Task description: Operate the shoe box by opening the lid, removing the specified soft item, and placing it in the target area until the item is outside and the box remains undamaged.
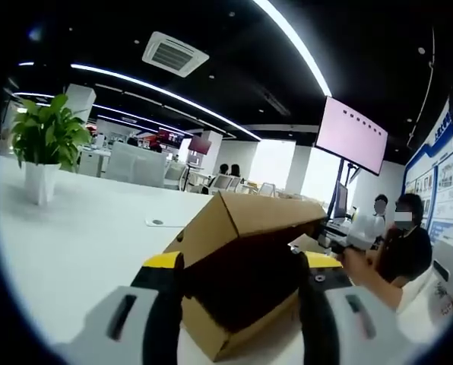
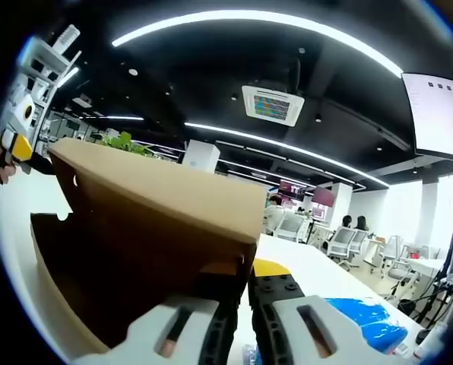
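The brown cardboard shoe box stands on the white table with its lid lifted; the inside is dark and I cannot see what it holds. My left gripper is open, one jaw on each side of the box's near end. My right gripper is shut on the front edge of the lid and holds it up; it also appears as the right gripper at that edge. A blue soft-looking item lies on the table to the right of the box.
A potted plant stands at the table's far left. A person in a black top sits close on the right. Office chairs, desks and a wall screen fill the background.
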Action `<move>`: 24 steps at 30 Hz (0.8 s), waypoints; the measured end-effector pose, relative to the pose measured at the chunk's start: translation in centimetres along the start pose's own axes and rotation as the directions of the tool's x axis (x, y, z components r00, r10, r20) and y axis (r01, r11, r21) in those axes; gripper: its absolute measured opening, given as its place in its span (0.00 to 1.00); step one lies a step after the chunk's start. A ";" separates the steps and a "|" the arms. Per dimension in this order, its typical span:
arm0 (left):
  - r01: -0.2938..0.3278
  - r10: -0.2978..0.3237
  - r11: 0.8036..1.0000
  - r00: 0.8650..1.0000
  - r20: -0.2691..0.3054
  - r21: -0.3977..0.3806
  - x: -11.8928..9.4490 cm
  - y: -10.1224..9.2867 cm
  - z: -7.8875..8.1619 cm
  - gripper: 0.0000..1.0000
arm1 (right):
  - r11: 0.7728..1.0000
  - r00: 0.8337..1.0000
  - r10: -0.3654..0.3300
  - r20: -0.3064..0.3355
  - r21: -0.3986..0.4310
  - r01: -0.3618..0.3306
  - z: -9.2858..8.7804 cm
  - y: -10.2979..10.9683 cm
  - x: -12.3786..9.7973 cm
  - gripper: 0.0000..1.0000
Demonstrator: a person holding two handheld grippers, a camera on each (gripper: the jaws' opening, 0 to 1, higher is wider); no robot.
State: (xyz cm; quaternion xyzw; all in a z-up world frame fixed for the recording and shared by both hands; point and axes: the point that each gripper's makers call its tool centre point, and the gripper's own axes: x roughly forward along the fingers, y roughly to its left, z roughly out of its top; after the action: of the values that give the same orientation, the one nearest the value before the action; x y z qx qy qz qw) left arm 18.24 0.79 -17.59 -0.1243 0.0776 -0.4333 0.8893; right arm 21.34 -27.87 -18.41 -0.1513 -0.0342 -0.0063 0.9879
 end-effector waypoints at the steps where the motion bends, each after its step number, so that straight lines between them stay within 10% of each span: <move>1: 0.002 -0.002 1.000 1.000 -0.008 -0.003 0.0 0.0 -0.1 0.55 | 1.000 1.000 -0.001 0.000 -0.001 0.001 -0.1 0.0 -0.1 0.01; 24: -0.038 0.037 0.999 0.999 -0.035 -0.013 -0.1 0.9 -0.9 0.52 | 1.000 1.000 0.021 -0.014 -0.003 -0.021 -0.8 1.3 -1.3 0.01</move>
State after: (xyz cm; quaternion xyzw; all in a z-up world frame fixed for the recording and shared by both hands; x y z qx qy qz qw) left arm 18.67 1.24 -18.68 -0.1213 0.0984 -0.4181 0.8949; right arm 20.15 -26.83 -19.66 -0.1531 -0.0255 0.0031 0.9879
